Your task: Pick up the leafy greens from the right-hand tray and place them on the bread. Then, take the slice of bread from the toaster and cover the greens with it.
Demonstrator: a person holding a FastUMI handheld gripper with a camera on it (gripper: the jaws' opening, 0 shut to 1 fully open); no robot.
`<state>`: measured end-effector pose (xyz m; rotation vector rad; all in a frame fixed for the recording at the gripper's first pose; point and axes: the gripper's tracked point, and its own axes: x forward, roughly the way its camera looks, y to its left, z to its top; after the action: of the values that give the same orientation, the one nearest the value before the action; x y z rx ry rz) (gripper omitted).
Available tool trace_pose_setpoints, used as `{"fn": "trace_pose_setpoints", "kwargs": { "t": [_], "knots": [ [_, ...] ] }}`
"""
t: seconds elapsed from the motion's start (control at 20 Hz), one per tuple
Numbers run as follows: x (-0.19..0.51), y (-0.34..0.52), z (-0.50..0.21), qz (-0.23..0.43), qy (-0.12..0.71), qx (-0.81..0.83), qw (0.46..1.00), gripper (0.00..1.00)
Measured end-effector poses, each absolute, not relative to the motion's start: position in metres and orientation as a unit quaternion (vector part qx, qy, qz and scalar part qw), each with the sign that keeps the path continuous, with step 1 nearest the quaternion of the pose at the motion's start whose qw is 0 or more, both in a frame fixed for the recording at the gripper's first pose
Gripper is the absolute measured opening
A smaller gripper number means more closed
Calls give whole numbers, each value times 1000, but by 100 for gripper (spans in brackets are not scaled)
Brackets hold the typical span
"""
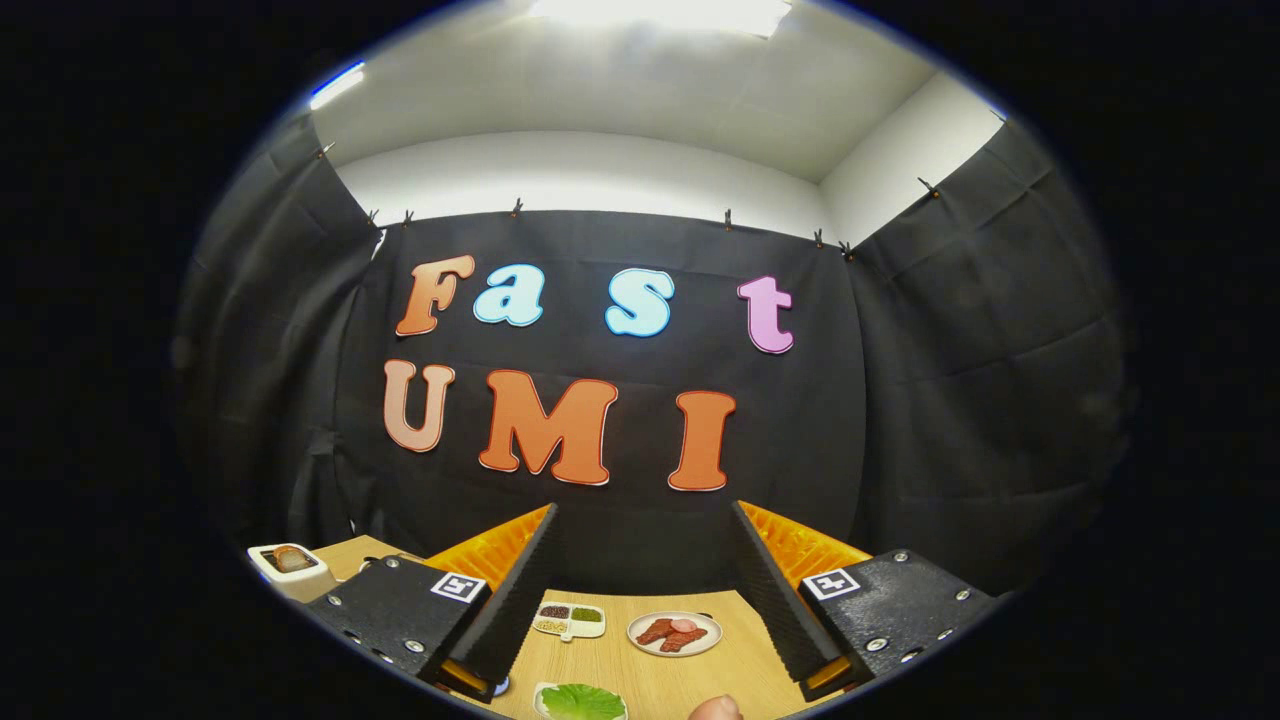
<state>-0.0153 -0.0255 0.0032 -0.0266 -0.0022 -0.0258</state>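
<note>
While the gripper hangs above the wooden table, its two fingers stand wide apart with nothing between them, and neither touches any object.

Open room: a broad strip of bare tabletop runs between the fingers, from the near dishes out to the table's far edge at 12 o'clock, where the black cloth wall begins. Bare wood separates every dish from its neighbours.

Count of items on the table:

1. One dish of leafy greens, lying low between the fingers at about 6 o'clock (nearer the left finger), partly cut off below.
2. One round plate carrying reddish meat slices, ahead of the greens at roughly 1 o'clock from them.
3. One divided condiment tray with small dark and green fillings, ahead of the greens at 12 o'clock, just beside the left finger's inner edge and left of the plate.
4. One white toaster with one bread slice showing in its top, standing well apart at 10 o'clock, beyond the left finger, near the table's left edge.
5. One rounded tan object at 5 o'clock, mostly cut off; what it is cannot be told.
</note>
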Motion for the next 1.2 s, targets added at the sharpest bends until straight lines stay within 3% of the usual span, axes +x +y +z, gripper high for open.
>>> {"fn": "trace_pose_setpoints", "kwargs": {
  "t": [0.6, 0.9, 1.2],
  "knots": [
    [-1, -23, -35, 14, 30, -43, 999, 99],
    [8, 9, -152, 84, 195, -71, 975, 98],
    [12, 32, -238, 94, 332, -35, 938, 94]
  ]
}}
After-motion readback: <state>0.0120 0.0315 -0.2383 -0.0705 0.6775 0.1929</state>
